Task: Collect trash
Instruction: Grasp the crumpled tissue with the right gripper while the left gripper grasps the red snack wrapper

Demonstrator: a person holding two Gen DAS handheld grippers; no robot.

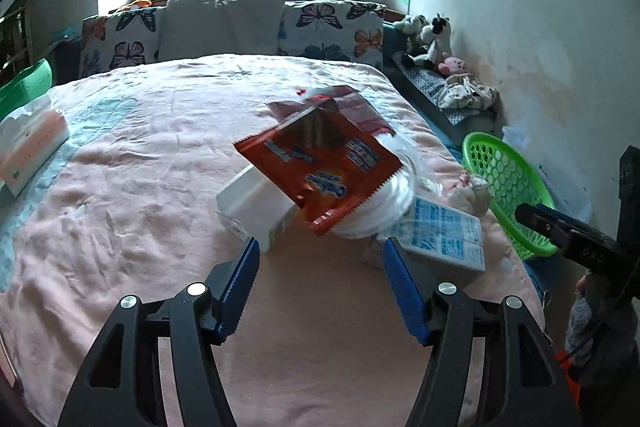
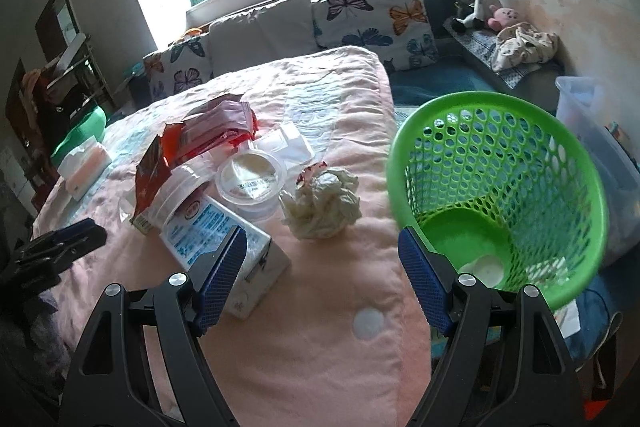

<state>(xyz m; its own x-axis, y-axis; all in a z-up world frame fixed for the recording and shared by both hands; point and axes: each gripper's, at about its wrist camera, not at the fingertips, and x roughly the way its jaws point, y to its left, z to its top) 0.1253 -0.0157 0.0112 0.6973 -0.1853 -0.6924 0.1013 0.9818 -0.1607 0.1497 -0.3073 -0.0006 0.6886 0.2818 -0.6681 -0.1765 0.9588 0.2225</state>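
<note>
Pink quilted bedspread (image 2: 320,367) is where all the trash sits, piled in one heap near the bed's edge. Using the green plastic mesh basket (image 2: 500,187) as the landmark: it stands tilted just off the side of the bed, with a white lid-like disc and a scrap of paper already lying in its bottom. Just beside the basket, on the bedspread, is a crumpled ball of white plastic wrap (image 2: 320,203). Past that comes a round clear plastic tub (image 2: 250,179), then a blue-and-white milk carton (image 2: 224,239) lying on its side, and farthest from the basket an orange-red snack wrapper (image 1: 320,163) with a flat pink packet (image 2: 224,123) behind it.

Left gripper (image 1: 320,259) has its blue-padded jaws spread wide with nothing between them, hovering short of the wrapper and carton. Right gripper (image 2: 320,251) is the same deal, jaws apart and empty, sitting between the carton and the basket.
</note>
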